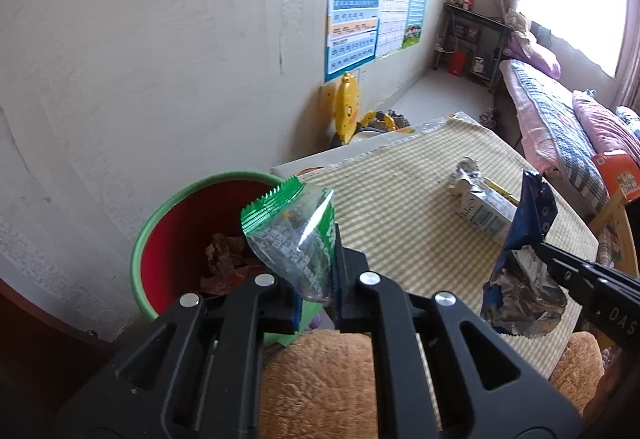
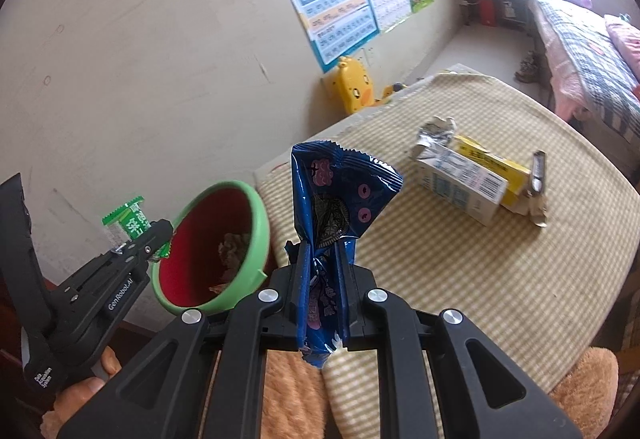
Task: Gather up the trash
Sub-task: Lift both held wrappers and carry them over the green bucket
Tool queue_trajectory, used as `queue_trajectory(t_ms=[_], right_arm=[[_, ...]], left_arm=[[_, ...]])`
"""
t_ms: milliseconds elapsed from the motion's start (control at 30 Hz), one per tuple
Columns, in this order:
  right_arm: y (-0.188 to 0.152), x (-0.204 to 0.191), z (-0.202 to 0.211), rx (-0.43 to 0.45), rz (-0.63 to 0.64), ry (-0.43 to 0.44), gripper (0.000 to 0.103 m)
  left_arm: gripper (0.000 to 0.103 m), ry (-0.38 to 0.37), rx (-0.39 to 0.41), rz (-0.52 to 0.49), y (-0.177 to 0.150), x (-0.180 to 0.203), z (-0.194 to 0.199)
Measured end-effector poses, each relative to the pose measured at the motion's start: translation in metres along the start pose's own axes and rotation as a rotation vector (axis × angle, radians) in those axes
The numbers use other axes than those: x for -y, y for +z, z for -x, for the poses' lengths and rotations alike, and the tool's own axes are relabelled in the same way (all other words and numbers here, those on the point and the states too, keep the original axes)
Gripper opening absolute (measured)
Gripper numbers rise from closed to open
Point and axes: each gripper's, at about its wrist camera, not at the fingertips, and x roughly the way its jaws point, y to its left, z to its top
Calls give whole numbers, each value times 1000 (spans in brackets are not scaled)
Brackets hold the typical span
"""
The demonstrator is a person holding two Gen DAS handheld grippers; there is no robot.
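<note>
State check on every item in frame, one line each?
left gripper: shut on green wrapper, beside the bin
right gripper: shut on blue wrapper, above the table
bin: open, trash inside
white carton: torn open, lying on table
yellow box: lying behind white carton

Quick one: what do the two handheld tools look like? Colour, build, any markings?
Both are matte black plastic. The left tool and right tool each have two flat parallel fingers driven by angular linkage arms with triangular cutouts and round silver pivot bolts. Blue pads line the left tool's fingers. Its side, seen from the right wrist, carries white "GenRobot.AI" lettering. No cables or sleeves visible.
</note>
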Motion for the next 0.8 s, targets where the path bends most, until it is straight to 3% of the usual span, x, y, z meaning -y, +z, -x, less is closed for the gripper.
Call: queue_trajectory(t_ms=[400,800], right_arm=[[22,-44,-33,-18,101,59,11],[28,-92,-83,-111,216,122,11]], left_arm=[[10,105,-6,74,5,-49,-12],[11,131,-74,141,-5,-85,-37]])
